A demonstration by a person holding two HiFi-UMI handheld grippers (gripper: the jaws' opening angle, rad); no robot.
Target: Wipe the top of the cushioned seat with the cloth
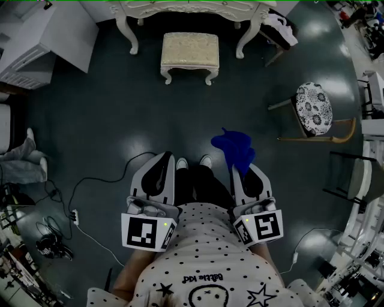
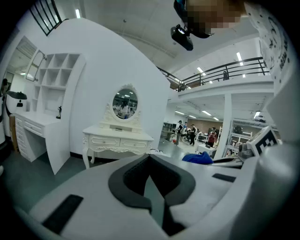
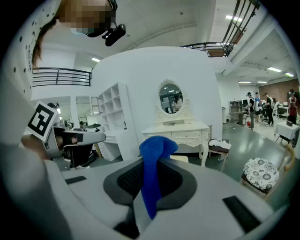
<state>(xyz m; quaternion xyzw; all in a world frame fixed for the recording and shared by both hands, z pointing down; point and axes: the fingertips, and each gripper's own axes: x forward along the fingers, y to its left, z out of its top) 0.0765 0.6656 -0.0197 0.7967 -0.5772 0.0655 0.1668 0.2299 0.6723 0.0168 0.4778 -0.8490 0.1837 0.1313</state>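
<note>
Far across the dark floor (image 1: 108, 120): a cream rectangular cushioned seat (image 1: 189, 49) on curved white legs stands just in front of a white carved dressing table (image 1: 180, 7), well apart from both grippers.
Cloth: a bright blue crumpled cloth (image 1: 235, 147) is pinched in the right gripper; its bunched end sticks out beyond the tips, above the floor and away from the seat.
Right gripper (image 3: 153, 165): the jaws are closed on the cloth, and a blue strip (image 3: 151, 180) runs down between the dark pads and bulges above them. In the head view it (image 1: 243, 171) is held low by the person's right side, pointing forward.
Left gripper (image 2: 149, 158): the jaws are together at the tips with nothing between them. In the head view it (image 1: 167, 157) sits level with the other gripper, on the other side of the person's white shoes (image 1: 183, 163).
Ahead of both grippers: the dressing table (image 3: 180, 133) with its oval mirror (image 3: 170, 97), and white open shelves (image 2: 54, 72) on the left.
Right side of the room: a wooden chair with a round black-and-white floral cushion (image 1: 313, 108) stands apart from the seat.
Person: wears a white top with black dots (image 1: 204, 258).
</note>
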